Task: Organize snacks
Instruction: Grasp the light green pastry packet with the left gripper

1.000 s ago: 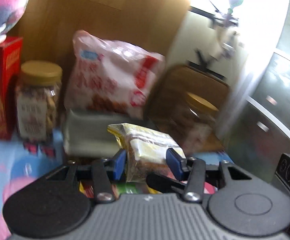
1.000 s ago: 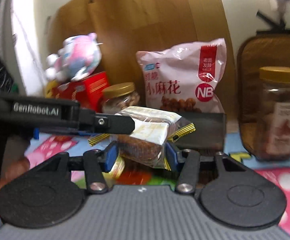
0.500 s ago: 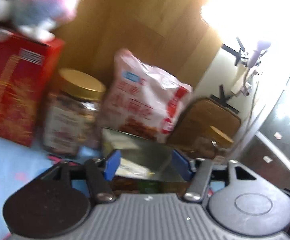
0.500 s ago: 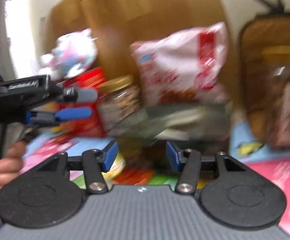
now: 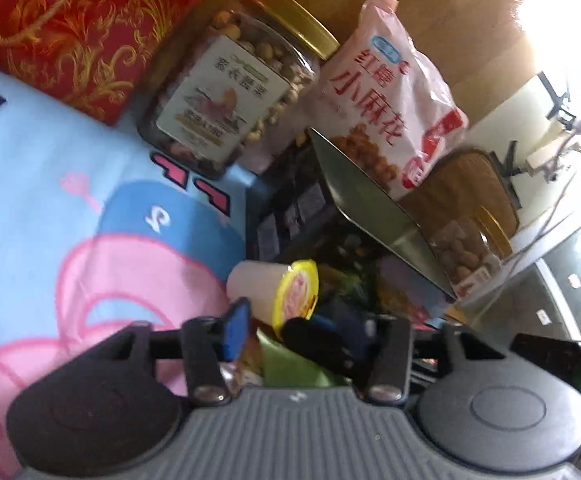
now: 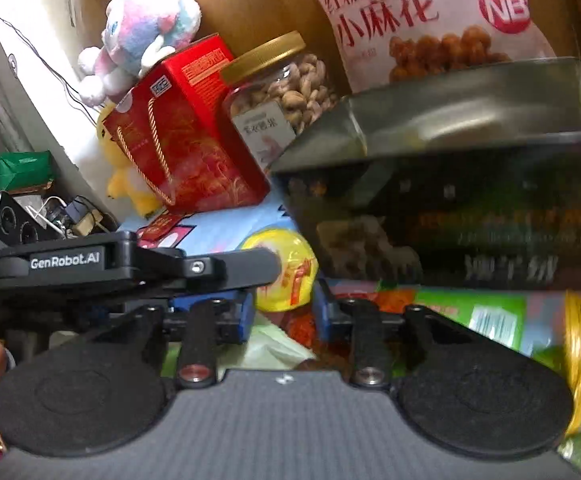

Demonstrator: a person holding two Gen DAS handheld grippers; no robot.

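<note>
The jelly cup [image 5: 274, 292] lies on its side on the blue cartoon-print cloth [image 5: 50, 200], yellow lid turned towards the loose packets [image 6: 470, 316] heaped at the cloth's near edge. It sits just in front of the open dark box [image 6: 490, 208], whose metal lid [image 6: 450, 112] stands tilted back.

Both claws are on this one cup. The left gripper [image 5: 298, 316] is drawn in to its narrowest. One blue pad touches the cup's pale side and a black finger crosses the lid face, but the other pad is hidden, so a true hold cannot be confirmed. The right gripper [image 6: 284, 304] is closing, with the cup showing between its fingertips and neither pad pressing on it.

The step looks like picking the cup out of the pile to put it away, probably in the box.

Next, one claw should own the cup and the other back off. The cup is round and slick, so it may roll or squirt out if pinched near the rim. It then has to clear the box's front wall.

Behind the box, along the cloth's far edge, stand a nut jar [image 5: 230, 92], a red gift box [image 5: 70, 20] and a pink snack bag [image 5: 390, 92].
</note>
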